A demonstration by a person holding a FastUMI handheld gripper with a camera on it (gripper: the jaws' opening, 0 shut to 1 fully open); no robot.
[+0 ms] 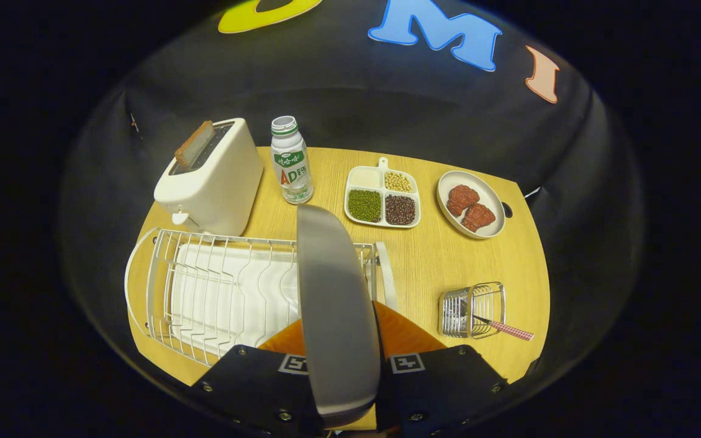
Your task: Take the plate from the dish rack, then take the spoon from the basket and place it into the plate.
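- The grey, smooth, round plate (335, 316) stands on edge between the two fingers of the claw (339, 368), which presses on it from both sides; it rises above the right end of the rack.
- The white wire dish rack (216, 292) with its white drip tray lies on the bench just behind and to the left of the plate, its slots bare.
- The small silver wire basket (471, 310) stands on the light wooden bench (435, 261) to the right of the fingers, well apart from the rack.
- A spoon with a red-and-white checked handle (505, 328) leans in the basket, handle sticking out to the right.
- Beyond the rack sits a cream toaster (212, 179) with a slice of bread in its slot; beside it stands a white drink bottle with a green label (290, 161).
- Farther right lie a white four-part tray of beans and grains (382, 198) and a white oval dish with two red-brown pieces of meat (471, 204).
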